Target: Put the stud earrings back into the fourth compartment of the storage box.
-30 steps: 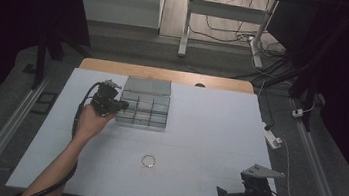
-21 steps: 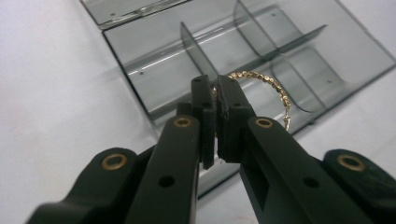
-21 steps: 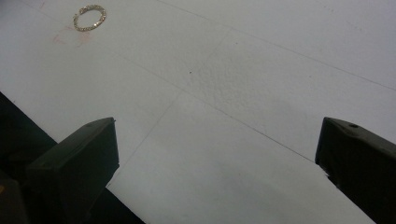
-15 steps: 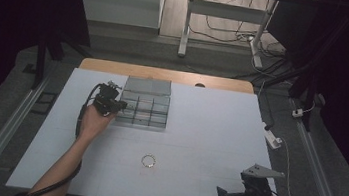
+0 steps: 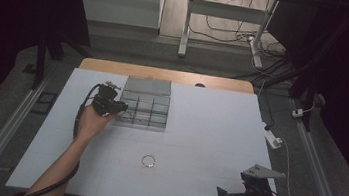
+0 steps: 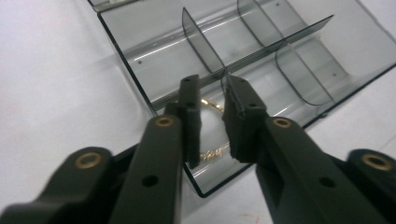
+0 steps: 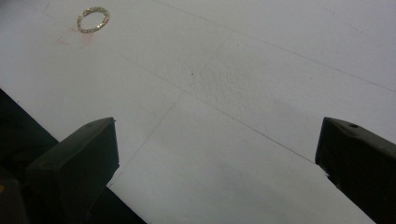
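On a white table (image 5: 198, 131) in a dark room, the left gripper (image 6: 212, 100) sits barely parted over the tray (image 5: 154, 106) at 11 o'clock (gold item half hidden), the right gripper (image 7: 215, 149) spread wide.

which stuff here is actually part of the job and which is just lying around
Likely in the job:
- clear divided box
- gold chain in the box's near compartment, between the left gripper jaws
- sparkly ring on the table
- right gripper, jaws apart

Just lying about:
- white power strip
- floor cables
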{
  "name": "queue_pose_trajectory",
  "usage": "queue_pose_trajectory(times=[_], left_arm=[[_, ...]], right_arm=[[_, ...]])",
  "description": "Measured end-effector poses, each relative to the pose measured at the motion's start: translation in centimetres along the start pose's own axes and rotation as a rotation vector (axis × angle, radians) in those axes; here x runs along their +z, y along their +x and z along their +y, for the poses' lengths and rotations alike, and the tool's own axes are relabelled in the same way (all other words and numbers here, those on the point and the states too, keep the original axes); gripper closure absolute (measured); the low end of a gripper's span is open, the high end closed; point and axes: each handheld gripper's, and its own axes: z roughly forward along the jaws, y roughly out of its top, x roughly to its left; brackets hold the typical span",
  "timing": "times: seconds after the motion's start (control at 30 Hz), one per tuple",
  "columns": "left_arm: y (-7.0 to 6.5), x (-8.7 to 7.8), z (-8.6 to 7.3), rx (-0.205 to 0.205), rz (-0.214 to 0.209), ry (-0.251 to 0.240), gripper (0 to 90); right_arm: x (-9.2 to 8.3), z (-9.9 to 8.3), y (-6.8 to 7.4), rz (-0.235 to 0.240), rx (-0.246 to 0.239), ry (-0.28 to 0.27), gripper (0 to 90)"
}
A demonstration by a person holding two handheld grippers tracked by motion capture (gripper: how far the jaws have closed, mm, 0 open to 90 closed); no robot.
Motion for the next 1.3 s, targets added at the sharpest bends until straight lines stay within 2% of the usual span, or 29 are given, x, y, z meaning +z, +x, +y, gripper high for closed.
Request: queue_pose_trajectory(times=[0.1,0.23,0.3,0.33,0.4,0.5,0.63,0.73,0.83,0.9,1.0,1.07,1.3], left_arm=[[0.0,-0.6,0.0,-0.001,-0.052,-0.03,64.9],[-0.4,-1.1,-0.1,0.027,-0.074,-0.054,53.3],[-0.6,-1.2,-0.1,0.041,-0.101,-0.06,44.6],[-0.8,-1.3,-0.2,0.045,-0.1,-0.064,40.7],[-1.1,-1.4,-0.2,0.054,-0.116,-0.062,33.3],[-1.6,-1.4,-0.2,0.051,-0.127,-0.032,24.3],[-2.2,-1.7,-0.4,0.059,-0.175,-0.042,14.4],[-2.7,-2.2,-0.6,0.094,-0.195,-0.065,7.4],[-3.4,-2.4,-0.8,0.121,-0.217,-0.047,1.4],[-4.0,-2.5,-1.0,0.146,-0.196,-0.029,0.0],[-4.7,-2.6,-1.3,0.164,-0.201,-0.015,0.0],[-5.0,-2.7,-1.5,0.16,-0.225,-0.015,0.0],[-6.2,-3.2,-2.2,0.209,-0.305,-0.048,0.0]], right_arm=[[0.0,0.0,0.0,0.0,-0.002,-0.001,0.0],[0.0,0.0,0.0,0.004,-0.003,-0.006,0.0],[0.0,0.0,0.0,0.006,-0.003,-0.008,0.0],[-0.1,0.0,0.0,0.006,-0.004,-0.009,0.0],[-0.1,0.0,0.0,0.007,-0.005,-0.009,0.0],[-0.1,0.0,0.0,0.009,-0.005,-0.009,0.0],[-0.1,0.0,0.0,0.009,-0.005,-0.012,0.0],[-0.1,0.0,0.0,0.009,-0.006,-0.011,0.0],[-0.1,0.0,0.0,0.01,-0.005,-0.012,0.0],[-0.1,0.0,0.0,0.011,-0.004,-0.011,0.0],[-0.1,0.0,0.0,0.01,-0.005,-0.014,0.0],[-0.1,0.0,0.0,0.009,-0.004,-0.015,0.0],[-0.2,0.0,0.0,0.009,-0.003,-0.019,0.0]])
